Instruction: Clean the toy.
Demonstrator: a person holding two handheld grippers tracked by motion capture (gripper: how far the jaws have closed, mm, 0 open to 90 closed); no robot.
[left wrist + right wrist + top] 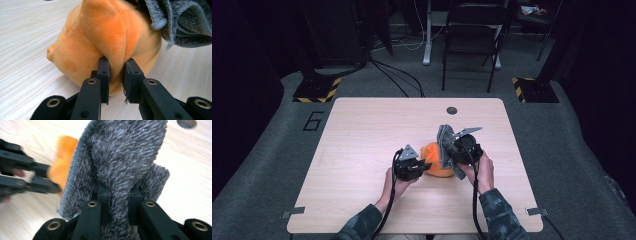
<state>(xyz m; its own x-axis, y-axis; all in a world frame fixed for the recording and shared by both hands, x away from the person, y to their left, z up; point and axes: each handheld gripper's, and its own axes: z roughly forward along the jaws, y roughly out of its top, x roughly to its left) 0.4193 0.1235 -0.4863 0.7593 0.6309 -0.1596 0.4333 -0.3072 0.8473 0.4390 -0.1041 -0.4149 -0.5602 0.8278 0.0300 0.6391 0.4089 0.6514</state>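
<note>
At frame centre, the left hand-held gripper point(115, 62) pinches the orange plush toy point(105, 40) while the right hand-held gripper point(119, 192) clamps the grey cloth point(125, 157); wiping seems underway, calling next for steady strokes across the plush.

I see a pale wooden table point(362, 130) on grey carpet, an orange plush toy point(435, 162) lying on it, a round hole point(452, 110) near its far edge

On the table point(362, 130), the plush toy point(435, 162) lies right of centre, between the two grippers: left gripper point(424, 166) at its left, right gripper point(451, 159) at its right. The cloth point(445, 142) rises over the toy's right side, apparently touching it. A chair point(472, 35) stands behind the table.
</note>
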